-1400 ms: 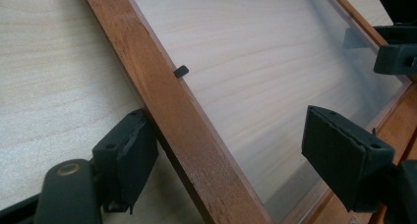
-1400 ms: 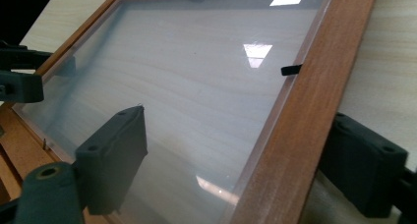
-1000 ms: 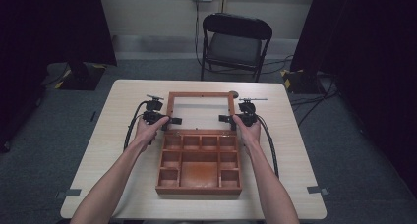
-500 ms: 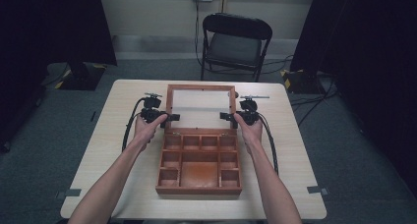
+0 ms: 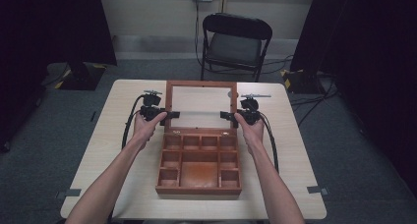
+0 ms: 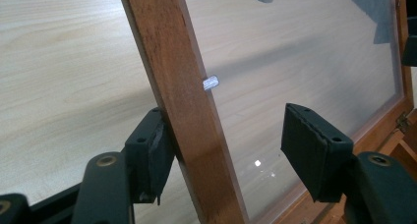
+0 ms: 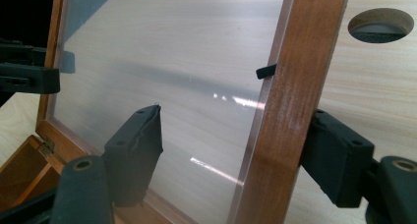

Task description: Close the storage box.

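Observation:
A brown wooden box (image 5: 199,188) with several open compartments sits mid-table. Its hinged lid (image 5: 201,84), a wooden frame around a clear pane (image 6: 305,52), stands raised behind it. My left gripper (image 5: 167,115) is open astride the lid's left rail (image 6: 187,111); one jaw touches the wood and the other stands well clear over the pane. My right gripper (image 5: 227,116) is open astride the right rail (image 7: 295,76) in the same way. In the left gripper view the gripper (image 6: 228,135) straddles the rail, as does the gripper (image 7: 236,135) in the right gripper view.
The light wooden table (image 5: 123,150) has a round cable hole (image 7: 381,25) beyond the lid's right rail. A black folding chair (image 5: 236,42) stands behind the table's far edge. Cables trail from both grippers along the tabletop.
The lid's top edge has risen and the lid looks taller in the high view. Both grippers have stayed at its side rails, shifting only slightly.

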`<state>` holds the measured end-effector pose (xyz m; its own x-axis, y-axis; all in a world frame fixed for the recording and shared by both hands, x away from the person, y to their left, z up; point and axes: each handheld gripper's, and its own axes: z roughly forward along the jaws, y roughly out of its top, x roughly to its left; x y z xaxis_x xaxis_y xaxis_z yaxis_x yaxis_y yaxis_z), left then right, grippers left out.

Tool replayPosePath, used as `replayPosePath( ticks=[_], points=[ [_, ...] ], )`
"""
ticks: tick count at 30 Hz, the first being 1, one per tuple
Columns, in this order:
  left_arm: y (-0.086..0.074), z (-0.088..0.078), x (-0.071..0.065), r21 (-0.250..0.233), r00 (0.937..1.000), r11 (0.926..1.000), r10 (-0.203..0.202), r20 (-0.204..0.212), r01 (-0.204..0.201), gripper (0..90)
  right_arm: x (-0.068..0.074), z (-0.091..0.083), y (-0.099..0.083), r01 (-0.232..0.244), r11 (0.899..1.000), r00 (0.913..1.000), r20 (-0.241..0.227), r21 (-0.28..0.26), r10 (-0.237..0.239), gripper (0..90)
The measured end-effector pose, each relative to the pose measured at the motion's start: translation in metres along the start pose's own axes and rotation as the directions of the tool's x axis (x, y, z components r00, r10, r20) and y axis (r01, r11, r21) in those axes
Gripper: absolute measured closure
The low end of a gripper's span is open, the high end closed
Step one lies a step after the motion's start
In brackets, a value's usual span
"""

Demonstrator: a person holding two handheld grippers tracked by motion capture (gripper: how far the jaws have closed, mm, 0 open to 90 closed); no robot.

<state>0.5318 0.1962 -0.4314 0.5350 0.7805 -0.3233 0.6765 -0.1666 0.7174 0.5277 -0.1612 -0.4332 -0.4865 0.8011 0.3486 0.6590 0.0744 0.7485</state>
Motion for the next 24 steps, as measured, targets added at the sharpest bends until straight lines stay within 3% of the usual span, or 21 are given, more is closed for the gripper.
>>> replayPosePath(
  ticks=[6, 14, 17, 18, 22, 24],
  points=[
    [0.001, -0.004, -0.002, -0.015, 1.0000, 0.9999, 0.006, 0.006, -0.006, 37.6, -0.002, -0.003, 0.002, 0.002, 1.000, 0.9996, -0.029, -0.003, -0.002, 28.3],
    [0.000, -0.005, -0.003, -0.025, 0.9999, 0.9996, 0.010, 0.005, -0.010, 37.5, -0.001, -0.003, 0.003, 0.009, 1.000, 0.9995, -0.031, -0.010, -0.010, 26.9],
    [0.000, -0.007, -0.003, -0.034, 0.9998, 0.9993, 0.013, 0.012, -0.013, 37.5, -0.002, -0.004, 0.003, 0.019, 1.000, 0.9994, -0.028, -0.015, -0.019, 31.1],
    [-0.002, -0.009, -0.002, -0.040, 0.9995, 0.9990, 0.020, 0.026, -0.019, 37.6, -0.002, -0.006, 0.003, 0.019, 1.000, 0.9996, -0.020, -0.022, -0.019, 36.9],
    [-0.003, -0.011, 0.001, -0.053, 0.9988, 0.9984, 0.021, 0.045, -0.019, 39.8, -0.002, -0.013, 0.005, -0.010, 0.999, 0.9990, -0.044, -0.047, 0.008, 39.2],
    [-0.002, -0.013, 0.000, -0.062, 0.9988, 0.9979, 0.023, 0.043, -0.020, 39.6, -0.001, -0.014, 0.005, 0.001, 0.999, 0.9992, -0.041, -0.048, -0.003, 40.1]
  ],
)
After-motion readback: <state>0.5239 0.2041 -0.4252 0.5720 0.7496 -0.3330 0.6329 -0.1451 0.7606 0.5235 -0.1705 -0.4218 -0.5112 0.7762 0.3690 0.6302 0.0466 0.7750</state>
